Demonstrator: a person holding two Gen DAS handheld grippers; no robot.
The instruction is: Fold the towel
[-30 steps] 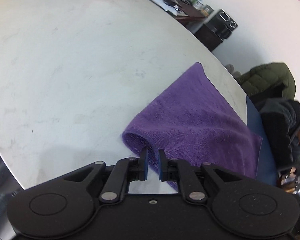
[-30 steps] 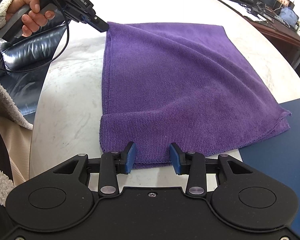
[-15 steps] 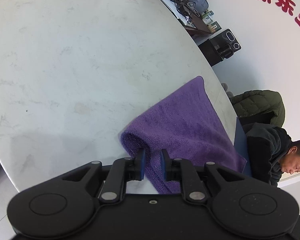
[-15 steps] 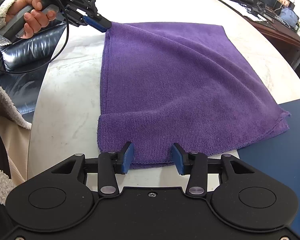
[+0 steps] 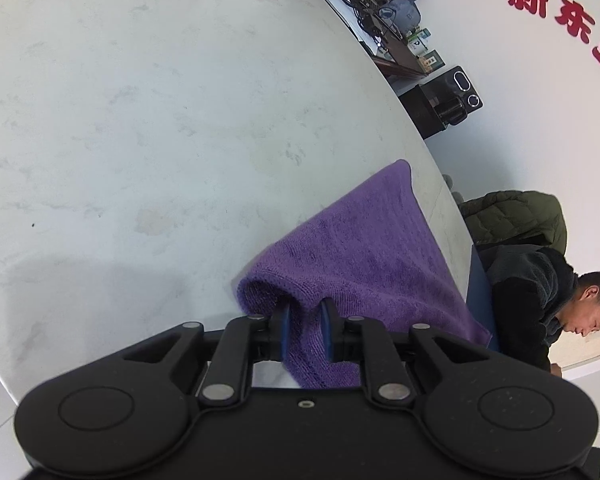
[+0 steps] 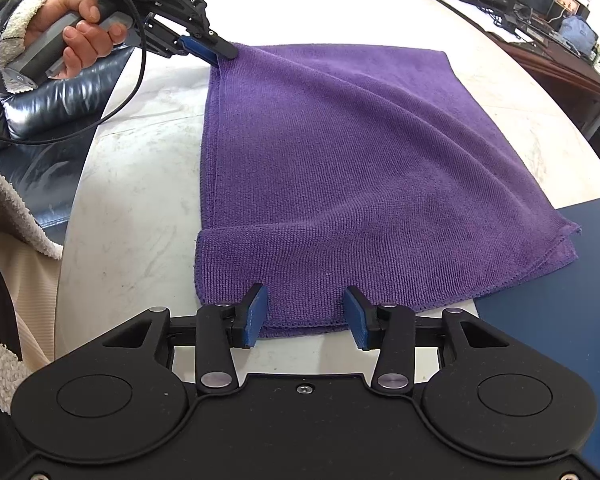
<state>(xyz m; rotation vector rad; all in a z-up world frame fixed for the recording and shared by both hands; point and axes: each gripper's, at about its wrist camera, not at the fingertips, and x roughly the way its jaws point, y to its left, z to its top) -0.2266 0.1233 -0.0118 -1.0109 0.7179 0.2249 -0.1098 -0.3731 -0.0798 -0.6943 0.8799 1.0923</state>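
Towel point(image 6: 340, 168), purple and already doubled over once, lies flat on the white worktop point(image 6: 132, 184), its far right corner reaching onto a blue mat point(image 6: 560, 300). Left hand-held gripper point(image 5: 305, 330) is clamped on the towel's corner, the cloth bunched between its blue pads; its jaws have just been opening slightly, yet the fabric remains pinched, and the right wrist view shows that corner raised off the worktop. Right hand-held gripper point(image 6: 306, 312) stands with jaws apart, straddling the near hem without pressing it. Assessment: the step in hand is securing two corners of one edge ahead of the next fold, half accomplished. The next move calls for the right jaws to close on the hem near its corner, then both grippers to lift together and carry that edge across to the opposite side, keeping the cloth taut so the layers meet squarely.
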